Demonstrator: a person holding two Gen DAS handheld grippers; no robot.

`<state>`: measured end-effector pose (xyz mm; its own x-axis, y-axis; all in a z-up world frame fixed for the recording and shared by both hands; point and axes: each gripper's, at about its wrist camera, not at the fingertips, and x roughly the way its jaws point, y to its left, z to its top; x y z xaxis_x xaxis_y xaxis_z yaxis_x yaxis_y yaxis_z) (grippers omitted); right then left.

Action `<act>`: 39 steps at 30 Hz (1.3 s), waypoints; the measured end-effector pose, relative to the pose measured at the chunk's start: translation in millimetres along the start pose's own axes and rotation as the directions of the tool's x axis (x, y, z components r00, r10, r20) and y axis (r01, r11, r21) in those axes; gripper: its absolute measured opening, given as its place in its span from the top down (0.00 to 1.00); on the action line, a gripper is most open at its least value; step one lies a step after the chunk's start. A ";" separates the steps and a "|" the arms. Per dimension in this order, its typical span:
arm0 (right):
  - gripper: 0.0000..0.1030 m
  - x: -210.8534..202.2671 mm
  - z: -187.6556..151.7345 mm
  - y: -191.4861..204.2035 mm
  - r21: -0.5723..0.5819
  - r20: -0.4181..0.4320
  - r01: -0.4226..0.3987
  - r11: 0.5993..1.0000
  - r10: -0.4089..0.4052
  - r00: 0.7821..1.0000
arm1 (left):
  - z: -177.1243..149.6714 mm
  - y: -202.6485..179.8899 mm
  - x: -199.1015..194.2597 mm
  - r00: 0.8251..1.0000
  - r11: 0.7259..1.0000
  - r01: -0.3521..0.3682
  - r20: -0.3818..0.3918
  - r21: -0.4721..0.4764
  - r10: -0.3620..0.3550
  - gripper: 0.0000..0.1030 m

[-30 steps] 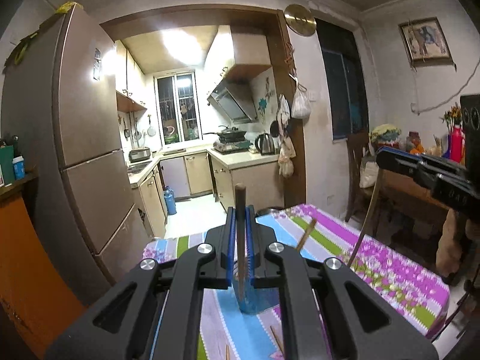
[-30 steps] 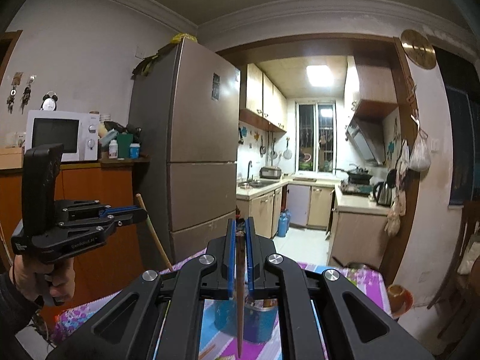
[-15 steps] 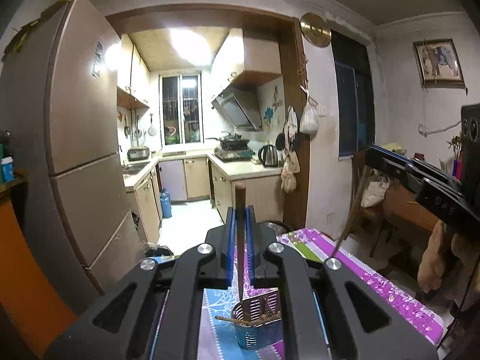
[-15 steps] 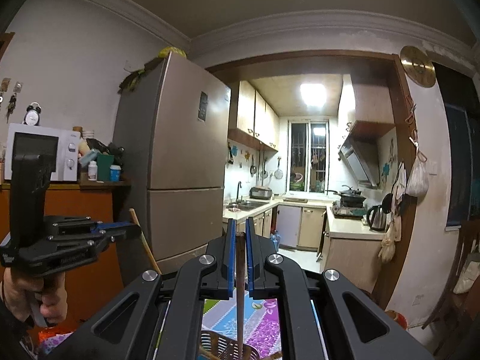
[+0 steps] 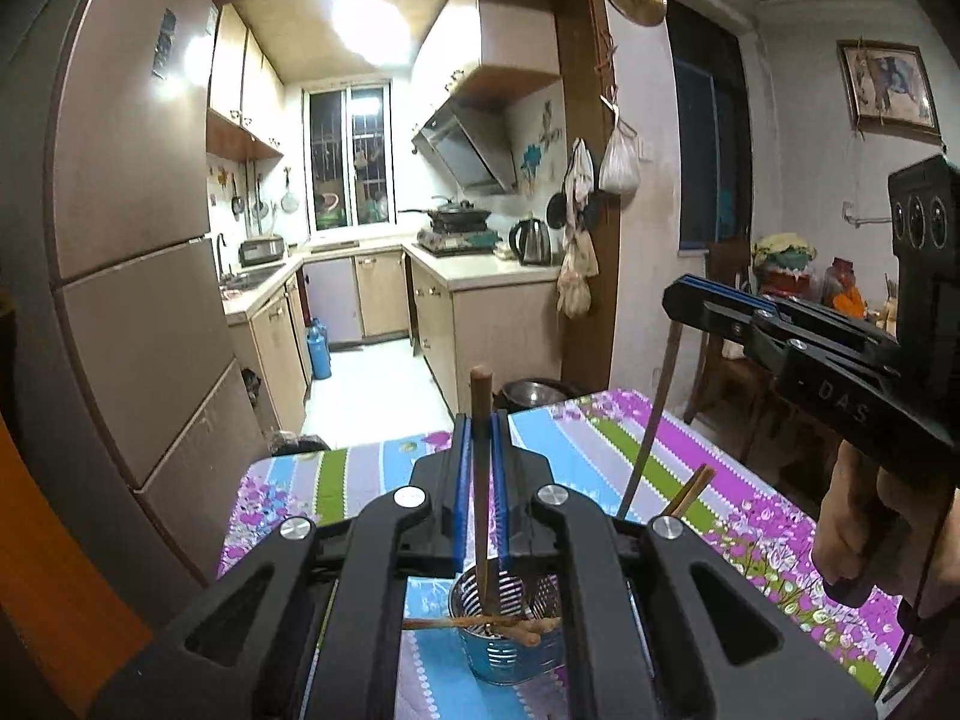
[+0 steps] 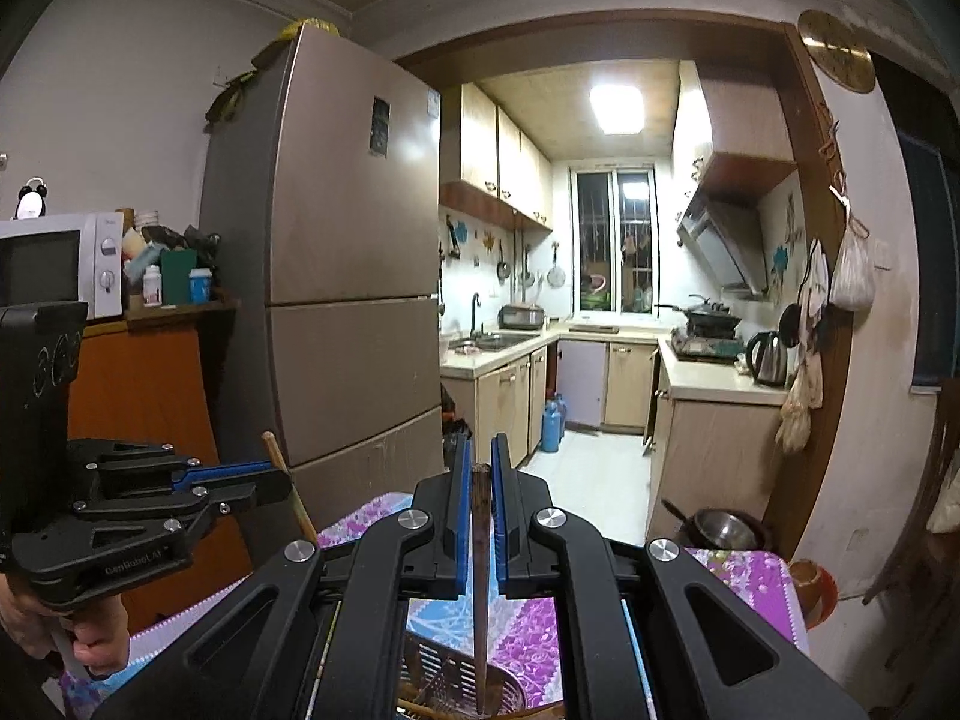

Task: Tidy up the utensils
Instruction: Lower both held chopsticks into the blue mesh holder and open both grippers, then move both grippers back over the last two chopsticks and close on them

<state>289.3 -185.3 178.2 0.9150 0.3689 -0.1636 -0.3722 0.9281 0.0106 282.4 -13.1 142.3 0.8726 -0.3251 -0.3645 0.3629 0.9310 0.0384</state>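
Both tools clamped, chopstick each, over holder

Table covered with a striped cloth: purple floral bands, blue, green and grey stripes. A perforated metal utensil holder (blue lower part) stands on it near the camera edge, on a blue stripe. One loose wooden chopstick lies on the cloth to the holder's right, partly hidden by the gripper body.

Wooden chopstick, slotted metal holder, glossy floral tablecloth
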 end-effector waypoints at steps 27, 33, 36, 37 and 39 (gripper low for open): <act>0.68 -196.9 -123.5 96.3 0.120 0.043 -0.037 0.992 0.032 0.999 | -130.8 26.5 -183.9 0.983 0.987 -0.151 0.115 0.062 0.143 0.34; 0.72 -199.3 -273.1 189.0 0.147 -0.230 -0.037 0.988 0.070 0.971 | -252.6 32.8 -208.0 0.986 0.985 -0.166 -0.022 0.040 0.167 0.34; 0.75 -190.9 -304.0 214.2 0.112 -0.273 -0.016 0.994 0.046 0.961 | -291.1 34.0 -211.1 0.984 0.985 -0.172 -0.047 0.025 0.173 0.34; 0.75 -186.1 -310.3 219.6 0.103 -0.283 0.002 0.995 0.028 0.959 | -298.6 34.8 -210.4 0.984 0.986 -0.166 -0.056 0.016 0.167 0.34; 0.76 -182.3 -315.1 226.6 0.077 -0.282 0.028 0.997 -0.006 0.959 | -312.6 33.6 -209.2 0.985 0.987 -0.161 -0.066 0.012 0.162 0.34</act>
<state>-10.9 -58.4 -100.4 0.8358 0.3342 -0.4356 -0.3331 0.9394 0.0815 9.9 138.0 -71.0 0.8963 -0.1588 -0.4141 0.2214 0.9693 0.1074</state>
